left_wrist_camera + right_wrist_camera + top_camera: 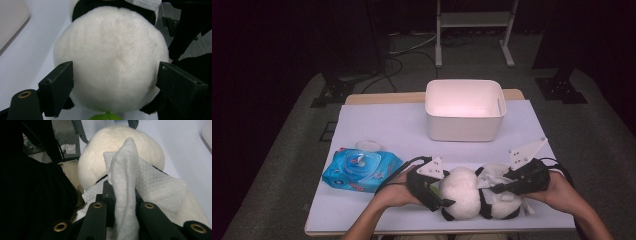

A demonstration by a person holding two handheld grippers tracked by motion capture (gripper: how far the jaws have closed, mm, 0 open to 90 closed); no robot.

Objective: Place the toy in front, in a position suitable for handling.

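White wipe [125,185] is clenched in your right gripper [504,186], so keep rubbing gently while your left gripper [438,192] is squeezing the panda [110,60] steady.

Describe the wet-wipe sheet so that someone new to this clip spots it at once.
Start at the white tub, then drop to the plush panda at the near edge. The wipe is the dimpled white sheet on its body, pinched in the right gripper; unlike the fur, it is thin and embossed.

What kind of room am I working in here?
Likely a lab or recording studio, not a home: a small white-covered table on grey carpet, dark surroundings, loose cables and a metal stand behind it.
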